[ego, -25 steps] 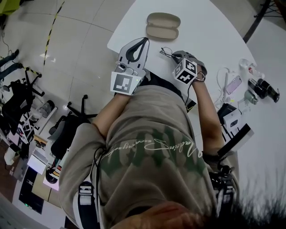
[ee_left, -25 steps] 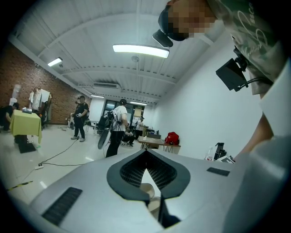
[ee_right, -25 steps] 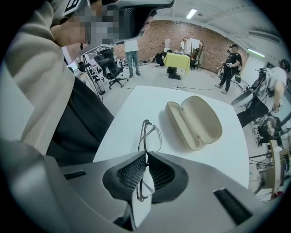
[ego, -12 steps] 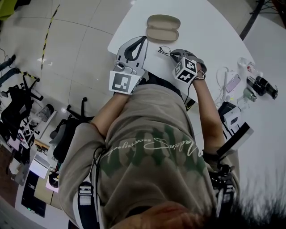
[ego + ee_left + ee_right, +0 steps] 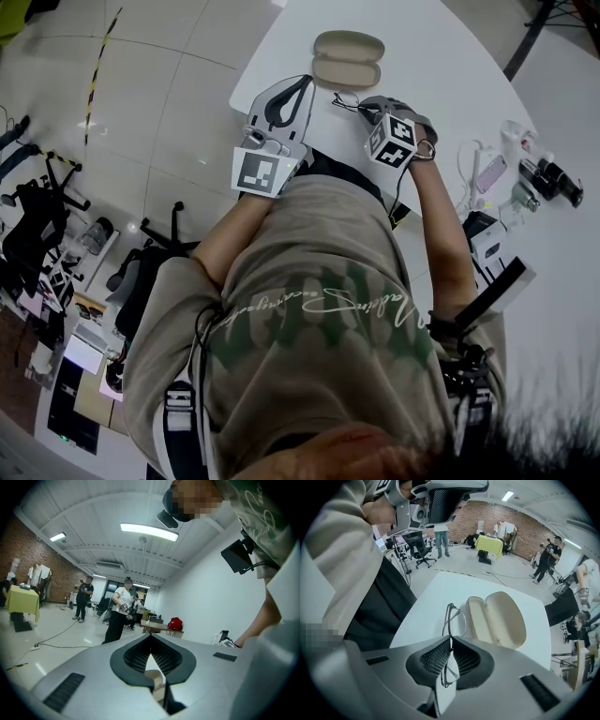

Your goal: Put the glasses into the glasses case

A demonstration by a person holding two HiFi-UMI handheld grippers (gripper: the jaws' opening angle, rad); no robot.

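On white table (image 5: 441,66), far side from body: glasses case (image 5: 499,618), open, both beige hollows facing up. Just short of case, glasses (image 5: 454,620) held edge-on in R gripper (image 5: 450,639), jaws clamped on frame at one lens, other lens sticking out past tips twd case, apart from it. Whether glasses touch tabletop: can't tell. Off to left, at table's near edge, L gripper (image 5: 151,639), jaws pressed together on themselves, aimed out into room.
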